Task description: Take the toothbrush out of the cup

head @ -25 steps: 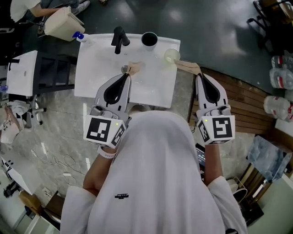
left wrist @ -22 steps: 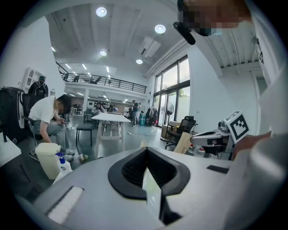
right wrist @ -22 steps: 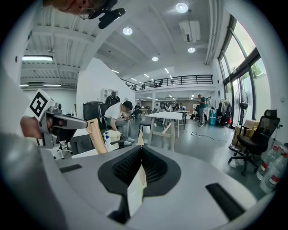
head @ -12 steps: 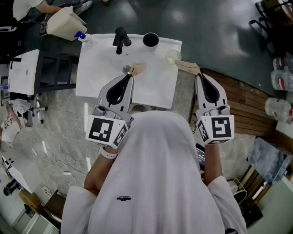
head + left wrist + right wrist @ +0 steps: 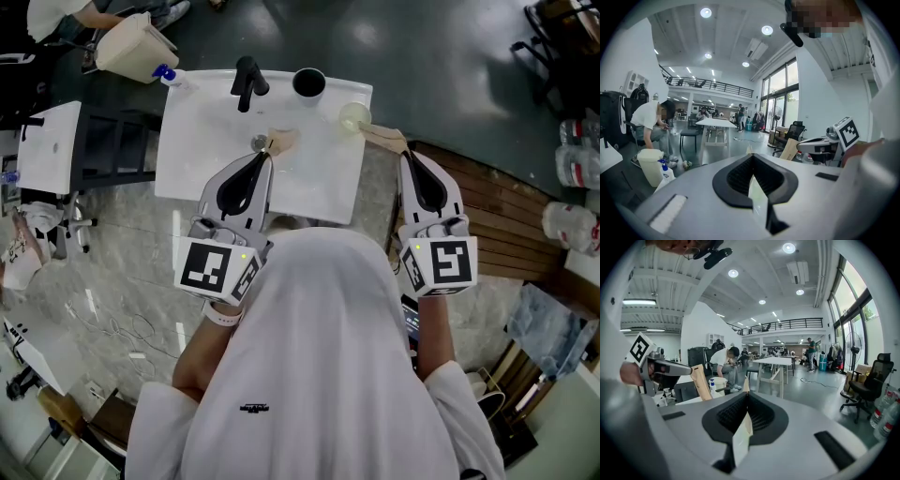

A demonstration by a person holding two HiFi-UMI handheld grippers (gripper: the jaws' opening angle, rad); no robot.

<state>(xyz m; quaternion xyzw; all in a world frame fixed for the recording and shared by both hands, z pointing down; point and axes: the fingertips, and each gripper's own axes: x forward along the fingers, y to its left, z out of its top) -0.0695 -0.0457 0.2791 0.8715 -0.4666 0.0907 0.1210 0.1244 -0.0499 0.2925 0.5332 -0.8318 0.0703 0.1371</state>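
Toothbrush: not made out in any view; presumably in one of two cups at the far edge of the basin (image 5: pixel 197 159), which one not determinable. Black cup (image 5: pixel 307 82) at far centre, just right of the tap (image 5: pixel 246 80); clear cup (image 5: pixel 352 114) at the far right corner.

Left gripper (image 5: pixel 279 141) clenched on nothing, tips over the bowl, with the black cup farther off and slightly right. Right gripper (image 5: pixel 384 138) likewise closed and empty, tips just beside the clear cup, on its near right side.

Judged: right gripper nearer the clear cup; for the black cup, little to choose between them. Brush axis unseen, probably upright; opening the jaws required before any descent from above.
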